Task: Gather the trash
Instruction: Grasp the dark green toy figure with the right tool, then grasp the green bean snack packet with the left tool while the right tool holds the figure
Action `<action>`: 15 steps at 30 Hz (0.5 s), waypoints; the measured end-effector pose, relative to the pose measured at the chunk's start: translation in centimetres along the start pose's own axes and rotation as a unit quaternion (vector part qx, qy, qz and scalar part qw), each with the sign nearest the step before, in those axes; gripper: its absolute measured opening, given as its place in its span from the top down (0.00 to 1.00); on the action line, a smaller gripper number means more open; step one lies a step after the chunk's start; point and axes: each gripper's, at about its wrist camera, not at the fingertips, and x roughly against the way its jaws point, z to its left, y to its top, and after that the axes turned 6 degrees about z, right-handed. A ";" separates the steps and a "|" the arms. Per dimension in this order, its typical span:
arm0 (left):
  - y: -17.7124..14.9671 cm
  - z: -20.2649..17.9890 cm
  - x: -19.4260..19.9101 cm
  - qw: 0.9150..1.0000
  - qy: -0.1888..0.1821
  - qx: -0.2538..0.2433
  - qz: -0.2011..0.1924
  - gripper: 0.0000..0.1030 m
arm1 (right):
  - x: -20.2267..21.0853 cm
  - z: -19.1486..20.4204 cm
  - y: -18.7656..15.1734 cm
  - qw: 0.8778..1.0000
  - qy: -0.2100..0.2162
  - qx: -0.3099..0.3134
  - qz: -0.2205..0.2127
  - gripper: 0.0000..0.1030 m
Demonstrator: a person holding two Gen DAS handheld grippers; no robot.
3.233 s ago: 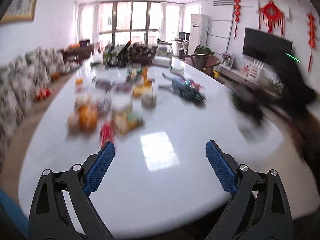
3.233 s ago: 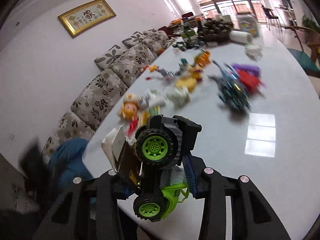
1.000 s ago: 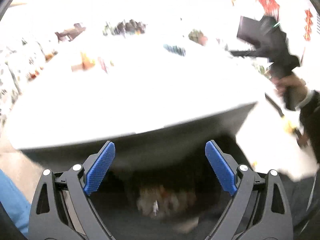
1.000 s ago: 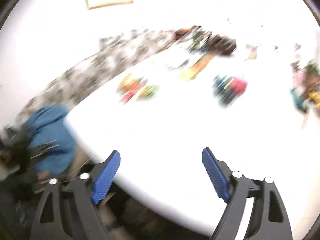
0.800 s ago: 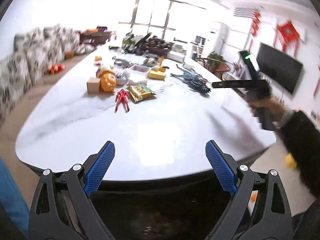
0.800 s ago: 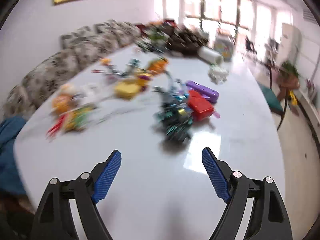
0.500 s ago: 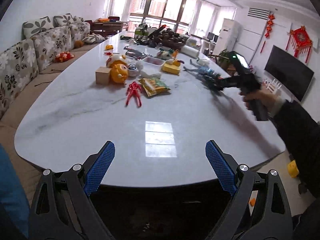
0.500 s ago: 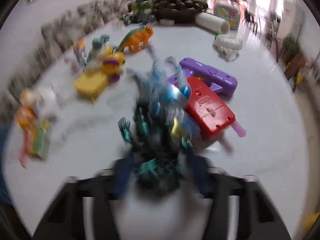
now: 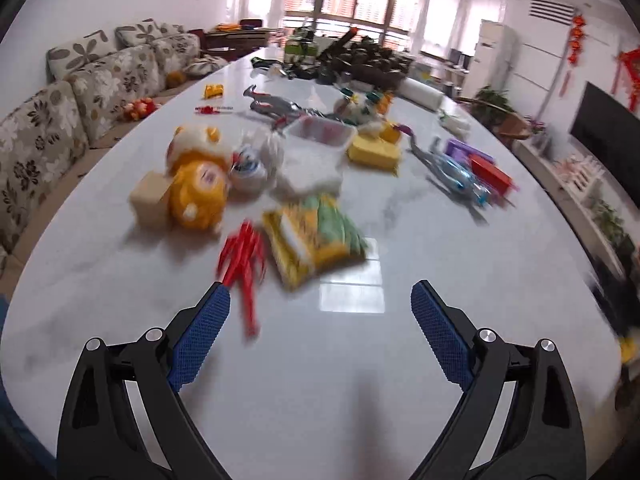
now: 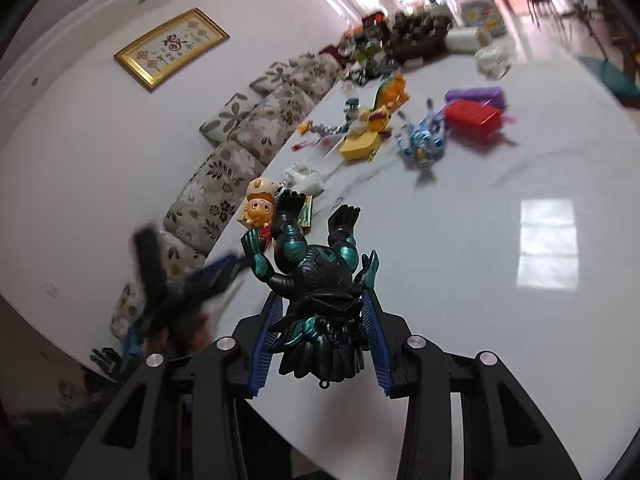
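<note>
Our right tool [image 10: 320, 336] grips a black-and-teal monster figure [image 10: 320, 280] between its blue pads, lifted above the white desk [image 10: 500, 320]. Our left tool [image 9: 320, 320] stands open and empty over the desk, just short of a yellow-green snack packet [image 9: 316, 236] and a red figure [image 9: 242, 260].

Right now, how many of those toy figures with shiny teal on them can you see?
2. A black and teal figure is clamped in the right tool; a silver-blue one lies on the table by the red box. Others may be hidden.
</note>
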 end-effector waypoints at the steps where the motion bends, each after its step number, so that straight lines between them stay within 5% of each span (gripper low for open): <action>1: 0.5 -0.3 -0.8 1.000 0.001 0.002 0.006 0.13 | 0.3 0.0 -0.6 1.000 -0.003 0.003 -0.004 0.60; 5: 2.8 -2.2 -4.1 0.999 0.014 0.007 0.032 0.13 | 1.4 -0.5 -2.0 1.000 -0.022 0.015 -0.009 0.62; 10: 3.4 -3.2 -7.1 0.993 0.090 0.023 0.070 0.11 | 1.2 -1.5 -2.2 1.000 -0.015 0.013 -0.009 0.62; 15: 3.9 -3.8 -7.8 0.991 0.106 0.042 0.073 0.07 | -0.6 -2.1 -1.3 0.999 -0.040 0.025 0.020 0.63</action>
